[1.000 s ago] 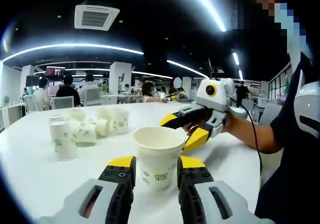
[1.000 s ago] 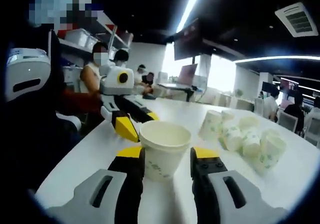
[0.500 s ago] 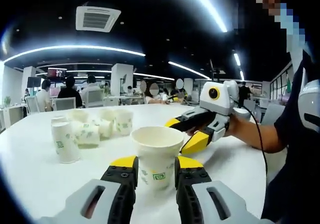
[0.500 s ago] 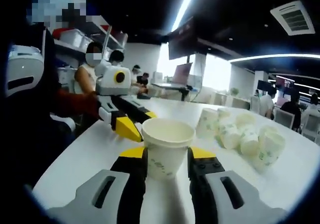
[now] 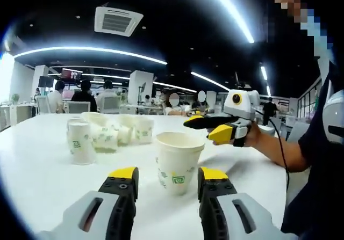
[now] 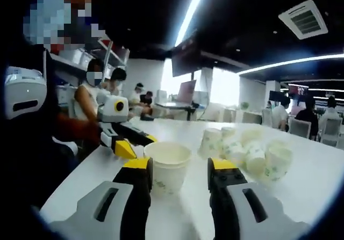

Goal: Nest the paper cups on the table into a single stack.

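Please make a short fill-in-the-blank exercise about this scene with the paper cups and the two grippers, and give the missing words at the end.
1. The single cup near the grippers stands upright on the white ____.
2. The jaws of the left gripper have ____ tips.
3. The group of cups lies farther away than the ____ cup.
4. The cups are printed with a ____ pattern.

Missing words: table; yellow; single; green

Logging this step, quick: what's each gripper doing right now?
Left gripper: open, paper cup standing between its jaws.
Right gripper: open, same cup between its jaws.
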Motion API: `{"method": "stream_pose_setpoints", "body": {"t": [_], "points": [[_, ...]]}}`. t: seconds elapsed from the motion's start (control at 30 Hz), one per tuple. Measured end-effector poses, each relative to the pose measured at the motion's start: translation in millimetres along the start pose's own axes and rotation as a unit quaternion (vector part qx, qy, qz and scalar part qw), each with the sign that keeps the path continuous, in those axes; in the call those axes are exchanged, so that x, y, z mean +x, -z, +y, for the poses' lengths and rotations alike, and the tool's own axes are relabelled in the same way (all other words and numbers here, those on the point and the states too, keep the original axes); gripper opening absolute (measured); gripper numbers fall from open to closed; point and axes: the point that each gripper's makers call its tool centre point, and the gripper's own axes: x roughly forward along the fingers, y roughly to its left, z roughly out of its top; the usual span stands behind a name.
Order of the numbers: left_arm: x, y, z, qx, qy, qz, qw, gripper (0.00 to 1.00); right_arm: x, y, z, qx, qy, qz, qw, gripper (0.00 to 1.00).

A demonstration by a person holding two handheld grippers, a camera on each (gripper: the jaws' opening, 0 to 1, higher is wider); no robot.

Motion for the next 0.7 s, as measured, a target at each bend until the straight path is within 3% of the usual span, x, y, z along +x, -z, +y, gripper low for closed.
{"method": "stream_pose_setpoints", "body": {"t": [0.2,0.4,0.63,0.7], "points": [[-15.3,-10.5,11.4,0.009,-0.025,-0.013,0.9996,0.64,-10.3,-6.1,-18.3,0.001,0.063,0.004,0.9980,0.61],[-27.5,-16.2,14.6,0.009,-0.032,-0.025,0.9991,0.80,-27.1,-9.0,-45.1,-0.002,0.145,0.034,0.9888,0.81],[-39.5,-17.5,14.3,0.007,-0.034,-0.034,0.9988,0.89,-33.9,-12.0,-71.5,0.024,0.196,0.035,0.9797,1.00],[-43.2,-19.0,16.4,0.010,-0.040,-0.034,0.9986,0.92,-35.5,-8.2,-79.6,0.030,0.208,0.045,0.9766,0.99]]}}
